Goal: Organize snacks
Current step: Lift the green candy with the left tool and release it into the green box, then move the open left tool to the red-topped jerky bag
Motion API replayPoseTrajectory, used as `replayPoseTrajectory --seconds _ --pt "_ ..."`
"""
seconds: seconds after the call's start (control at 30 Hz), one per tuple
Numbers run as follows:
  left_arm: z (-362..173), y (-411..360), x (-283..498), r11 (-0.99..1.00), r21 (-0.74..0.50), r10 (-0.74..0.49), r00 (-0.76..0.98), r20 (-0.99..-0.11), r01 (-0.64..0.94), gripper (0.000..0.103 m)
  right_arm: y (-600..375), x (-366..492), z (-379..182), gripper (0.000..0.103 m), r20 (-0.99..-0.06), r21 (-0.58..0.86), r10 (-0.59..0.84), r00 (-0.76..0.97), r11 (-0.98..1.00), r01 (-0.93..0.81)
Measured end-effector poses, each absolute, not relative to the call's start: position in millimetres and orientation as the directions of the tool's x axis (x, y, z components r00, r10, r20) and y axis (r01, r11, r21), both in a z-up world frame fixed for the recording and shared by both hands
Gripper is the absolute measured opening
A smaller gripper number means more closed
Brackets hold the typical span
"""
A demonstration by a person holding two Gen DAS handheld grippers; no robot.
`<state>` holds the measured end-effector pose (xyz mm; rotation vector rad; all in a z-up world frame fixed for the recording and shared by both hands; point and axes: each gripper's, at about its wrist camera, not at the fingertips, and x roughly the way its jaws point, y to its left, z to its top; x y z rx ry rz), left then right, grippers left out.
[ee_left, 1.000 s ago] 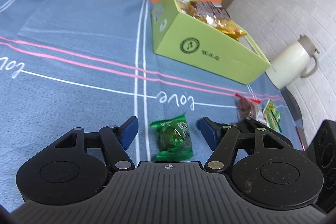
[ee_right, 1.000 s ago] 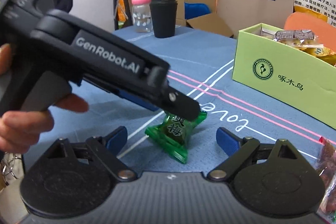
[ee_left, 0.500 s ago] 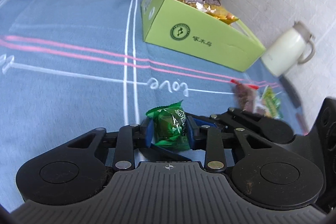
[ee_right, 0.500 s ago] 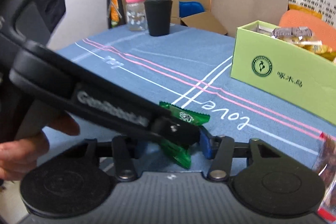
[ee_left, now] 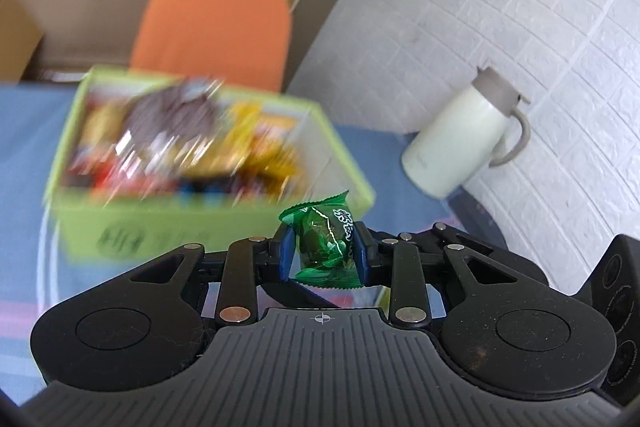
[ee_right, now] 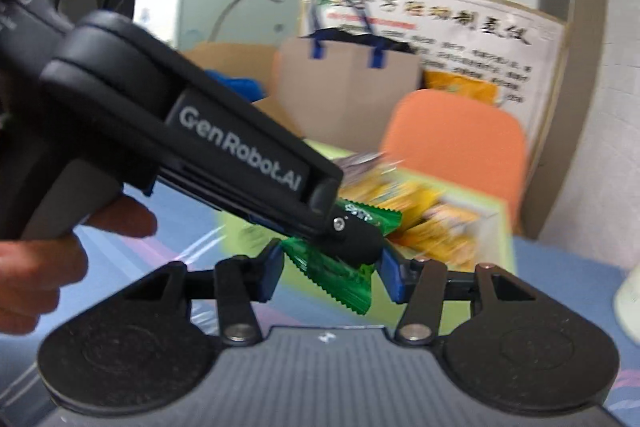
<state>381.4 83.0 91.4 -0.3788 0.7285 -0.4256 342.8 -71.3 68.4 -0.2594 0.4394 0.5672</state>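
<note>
A green wrapped candy (ee_left: 324, 235) hangs in the air just in front of the lime-green snack box (ee_left: 136, 227). My left gripper (ee_left: 323, 251) is shut on its middle, blue pads pressing both sides. In the right wrist view the same candy (ee_right: 344, 281) lies crosswise between my right gripper's (ee_right: 331, 269) pads, which sit against its crimped ends. The left gripper's fingertip (ee_right: 356, 243) covers the candy's centre there. The box (ee_right: 488, 219) is blurred and holds several yellow and brown snack packets. The right gripper's fingers (ee_left: 452, 247) show just behind the left pads.
A white jug (ee_left: 460, 143) stands right of the box by the white brick wall. An orange chair (ee_left: 216, 23) and a brown paper bag (ee_right: 348, 87) are behind the table. A hand (ee_right: 36, 267) holds the left gripper. Blue tablecloth (ee_left: 24, 147) lies under everything.
Both grippers went from open to shut on the green candy, then lifted it off the cloth and carried it toward the green box, now close and seen from above.
</note>
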Motion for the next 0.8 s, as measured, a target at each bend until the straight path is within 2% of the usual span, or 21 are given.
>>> replayPoseTrajectory --seconds 0.23,0.3,0.37,0.5,0.57,0.6,0.63,0.8 --pt "85 55 462 0.872 -0.444 -0.459 0.664 -0.591 0.208 0.009 -83 431 57 0.058 -0.542 -0.071 0.446 0.712 0.820 -0.568" --pt "80 57 474 0.877 -0.440 -0.444 0.674 -0.591 0.193 0.015 -85 439 54 0.058 -0.542 -0.059 0.451 0.709 0.821 -0.568" --pt "83 62 476 0.883 -0.432 -0.428 0.694 -0.579 0.184 0.033 -89 439 57 0.061 -0.526 -0.058 0.449 0.722 0.828 -0.557" --pt "104 78 444 0.861 -0.449 -0.461 0.737 -0.494 0.238 0.040 -114 410 66 0.071 -0.467 -0.030 0.467 0.751 0.840 -0.541" --pt "108 81 414 0.864 -0.425 -0.465 0.749 -0.472 0.268 0.054 -127 384 61 0.079 -0.456 -0.017 0.478 0.751 0.839 -0.545" --pt "105 83 399 0.864 -0.416 -0.469 0.751 -0.465 0.282 0.056 -132 364 55 0.087 -0.455 -0.008 0.485 0.746 0.836 -0.549" --pt "99 84 383 0.864 -0.413 -0.474 0.744 -0.471 0.288 0.057 -135 347 47 0.092 -0.463 0.002 0.492 0.738 0.832 -0.554" --pt "32 78 343 0.854 -0.449 -0.506 0.628 -0.592 0.265 0.054 -124 293 7 0.091 -0.551 0.048 0.504 0.666 0.815 -0.577"
